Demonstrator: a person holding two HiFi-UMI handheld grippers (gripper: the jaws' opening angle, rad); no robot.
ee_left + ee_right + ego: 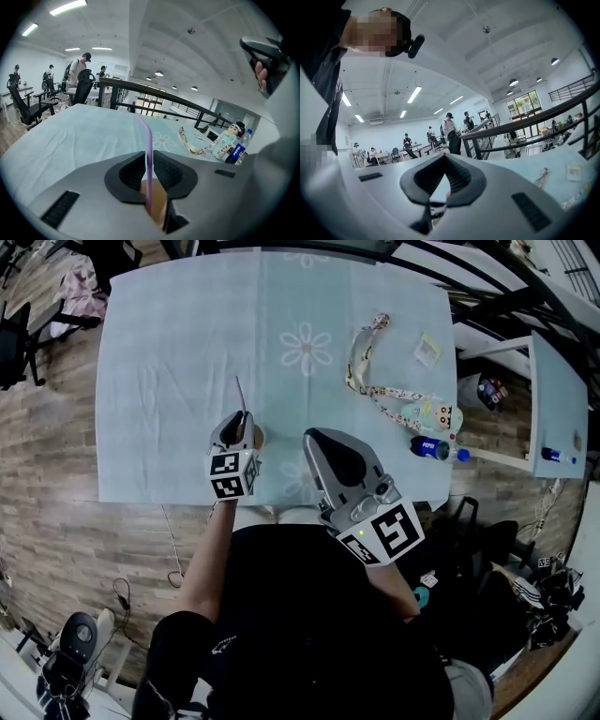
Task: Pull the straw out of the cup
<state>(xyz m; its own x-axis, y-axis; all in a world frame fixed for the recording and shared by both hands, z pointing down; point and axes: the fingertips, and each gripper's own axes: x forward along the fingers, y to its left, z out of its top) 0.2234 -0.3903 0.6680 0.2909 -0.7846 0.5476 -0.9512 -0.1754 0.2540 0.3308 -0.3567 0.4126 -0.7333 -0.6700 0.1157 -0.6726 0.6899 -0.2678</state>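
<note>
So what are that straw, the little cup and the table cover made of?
The straw: probably plastic, lilac, smooth and slightly see-through, keeping a thin straight shape. The cup: likely paper or card, matte tan-brown; little of it shows, so unsure. The table cover: looks like thin cloth or plastic sheet, pale blue-green with printed white flowers; hard to tell which.

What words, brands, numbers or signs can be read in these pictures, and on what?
"PEPSI": blue label on the bottle, as far as it reads.
Small packet: print too small to read.
Lanyard: pattern only, nothing legible.
Left marker cube, right marker cube: black-and-white squares, no letters.
</note>
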